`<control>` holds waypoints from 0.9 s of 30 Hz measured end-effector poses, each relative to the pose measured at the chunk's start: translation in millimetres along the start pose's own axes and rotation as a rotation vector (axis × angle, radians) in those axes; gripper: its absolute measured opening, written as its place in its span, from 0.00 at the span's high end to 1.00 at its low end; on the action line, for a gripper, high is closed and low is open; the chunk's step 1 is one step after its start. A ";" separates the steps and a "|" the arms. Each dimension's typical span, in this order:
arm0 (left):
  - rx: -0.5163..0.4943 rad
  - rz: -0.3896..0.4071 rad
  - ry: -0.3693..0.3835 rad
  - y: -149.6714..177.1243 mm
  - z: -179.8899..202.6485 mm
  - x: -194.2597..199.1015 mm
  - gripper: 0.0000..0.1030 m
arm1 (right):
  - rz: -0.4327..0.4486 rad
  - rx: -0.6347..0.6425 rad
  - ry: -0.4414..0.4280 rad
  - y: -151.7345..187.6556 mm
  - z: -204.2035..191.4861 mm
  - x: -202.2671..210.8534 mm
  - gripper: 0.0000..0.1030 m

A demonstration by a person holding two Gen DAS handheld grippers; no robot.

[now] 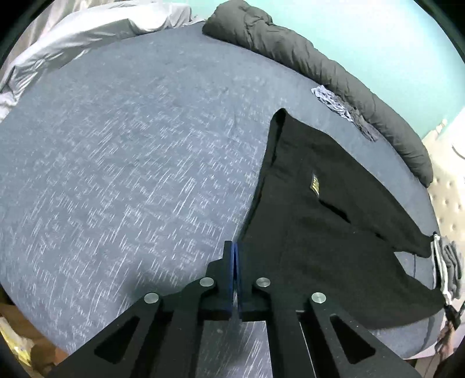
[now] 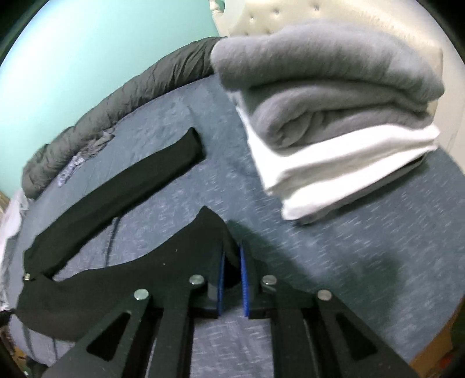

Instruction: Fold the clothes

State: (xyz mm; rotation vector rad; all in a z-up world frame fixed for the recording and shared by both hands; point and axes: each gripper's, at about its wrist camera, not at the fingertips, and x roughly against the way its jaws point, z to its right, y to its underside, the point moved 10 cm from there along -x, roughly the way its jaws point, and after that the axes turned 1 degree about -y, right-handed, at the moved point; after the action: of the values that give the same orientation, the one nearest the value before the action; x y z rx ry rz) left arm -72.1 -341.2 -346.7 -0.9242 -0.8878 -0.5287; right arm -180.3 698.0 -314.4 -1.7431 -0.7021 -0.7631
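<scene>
We are over a bed with a heathered blue-grey sheet, set against a mint-green wall and a white tufted headboard. A long dark grey rolled duvet runs along the far edge by the wall, and pale grey bedding is bunched at another corner. The black trousers lie spread on the sheet, one leg stretched flat toward the duvet, a small gold label showing on the cloth. Near them sits a folded stack: grey fleece garment on top, white folded cloth beneath.

Our left gripper has its blue-lined fingers pressed tight together right at the trousers' near edge; we cannot tell whether cloth is caught between them. Our right gripper pinches a fold of the black fabric, which drapes over its left finger and fills the narrow gap. A crumpled light blue garment lies against the duvet.
</scene>
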 end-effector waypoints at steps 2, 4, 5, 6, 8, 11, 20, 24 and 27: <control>0.006 -0.025 -0.010 8.9 -6.2 -8.2 0.99 | -0.062 0.005 0.024 14.2 5.5 -12.7 0.92; 0.006 -0.063 -0.013 21.1 -8.8 -21.3 0.99 | -0.152 0.037 0.041 37.3 7.2 -31.1 0.90; 0.011 -0.077 -0.009 26.2 -9.8 -25.9 0.99 | -0.179 0.051 0.048 45.7 7.7 -36.9 0.88; 0.018 -0.089 -0.003 29.6 -10.5 -28.9 0.99 | -0.187 0.059 0.063 50.6 9.6 -38.5 0.86; 0.018 -0.108 -0.008 32.6 -11.1 -31.7 0.98 | -0.176 0.050 0.098 53.8 16.9 -36.2 0.71; -0.017 -0.104 -0.057 27.5 -9.9 -25.9 0.98 | -0.102 0.060 0.150 40.0 24.8 -20.3 0.64; -0.136 -0.069 -0.023 -0.9 58.4 -30.5 0.65 | -0.050 0.283 -0.059 17.8 -77.6 -30.2 0.56; -0.198 -0.091 -0.001 4.9 93.2 -52.1 0.65 | -0.140 0.432 -0.127 43.1 -147.0 -64.9 0.55; -0.228 -0.108 0.013 10.2 109.7 -64.4 0.65 | -0.171 0.511 -0.181 60.7 -186.1 -78.0 0.55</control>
State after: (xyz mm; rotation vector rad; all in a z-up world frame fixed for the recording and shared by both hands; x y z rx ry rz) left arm -146.2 -240.5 -372.1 -1.0813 -0.8810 -0.7391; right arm -211.3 496.1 -366.2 -1.3035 -1.0758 -0.4838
